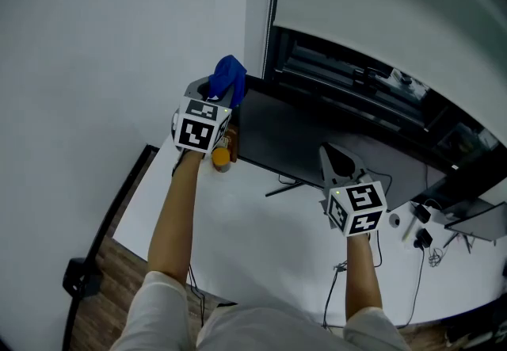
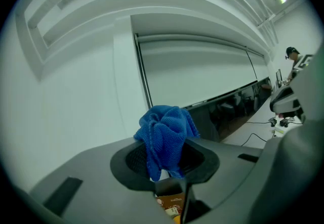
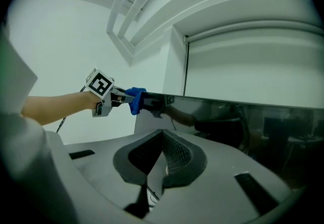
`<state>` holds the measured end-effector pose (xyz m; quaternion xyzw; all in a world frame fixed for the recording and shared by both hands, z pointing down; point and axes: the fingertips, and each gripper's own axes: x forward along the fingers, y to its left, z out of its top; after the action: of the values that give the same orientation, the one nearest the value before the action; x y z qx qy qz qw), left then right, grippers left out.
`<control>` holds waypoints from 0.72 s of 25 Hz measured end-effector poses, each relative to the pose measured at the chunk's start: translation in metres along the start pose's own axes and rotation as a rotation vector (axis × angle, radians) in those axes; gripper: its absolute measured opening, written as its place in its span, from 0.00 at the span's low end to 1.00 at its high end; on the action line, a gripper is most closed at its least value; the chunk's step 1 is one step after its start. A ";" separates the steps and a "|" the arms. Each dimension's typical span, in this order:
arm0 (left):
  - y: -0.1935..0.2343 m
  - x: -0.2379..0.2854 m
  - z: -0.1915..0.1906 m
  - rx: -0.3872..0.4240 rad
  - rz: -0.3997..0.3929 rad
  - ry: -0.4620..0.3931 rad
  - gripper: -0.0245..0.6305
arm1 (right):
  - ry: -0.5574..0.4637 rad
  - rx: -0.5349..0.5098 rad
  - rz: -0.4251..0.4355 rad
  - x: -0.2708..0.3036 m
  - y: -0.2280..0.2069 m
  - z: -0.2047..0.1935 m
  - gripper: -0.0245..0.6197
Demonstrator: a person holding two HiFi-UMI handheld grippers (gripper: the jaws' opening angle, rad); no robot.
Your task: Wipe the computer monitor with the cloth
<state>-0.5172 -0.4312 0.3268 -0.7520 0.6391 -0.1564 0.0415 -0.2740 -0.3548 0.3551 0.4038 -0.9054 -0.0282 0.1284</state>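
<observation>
A crumpled blue cloth point(image 1: 228, 77) point(image 2: 166, 137) is clamped in my left gripper point(image 1: 218, 94) point(image 2: 167, 160), raised at the upper left corner of the dark monitor point(image 1: 301, 139). In the right gripper view that cloth point(image 3: 134, 99) touches the top left edge of the monitor point(image 3: 243, 127). My right gripper point(image 1: 337, 158) point(image 3: 161, 160) is shut with nothing in it, its tips close to the lower middle of the screen.
The monitor stands on a white desk point(image 1: 238, 238) against a white wall. A small orange-capped bottle point(image 1: 221, 156) sits by the left gripper. Cables and small devices point(image 1: 424, 234) lie at the right. A dark window ledge point(image 1: 356, 76) runs behind.
</observation>
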 end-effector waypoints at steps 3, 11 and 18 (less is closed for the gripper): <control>-0.008 0.001 -0.008 -0.006 -0.027 -0.023 0.21 | 0.015 0.000 0.009 0.006 0.003 -0.007 0.06; -0.015 0.002 -0.027 -0.060 -0.013 -0.009 0.21 | 0.044 0.003 0.017 0.006 0.007 -0.022 0.06; -0.042 0.005 -0.089 -0.060 -0.040 0.118 0.21 | 0.067 0.017 0.011 -0.004 0.004 -0.039 0.06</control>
<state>-0.5022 -0.4163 0.4229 -0.7549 0.6298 -0.1819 -0.0218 -0.2643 -0.3470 0.3925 0.4008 -0.9029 -0.0063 0.1551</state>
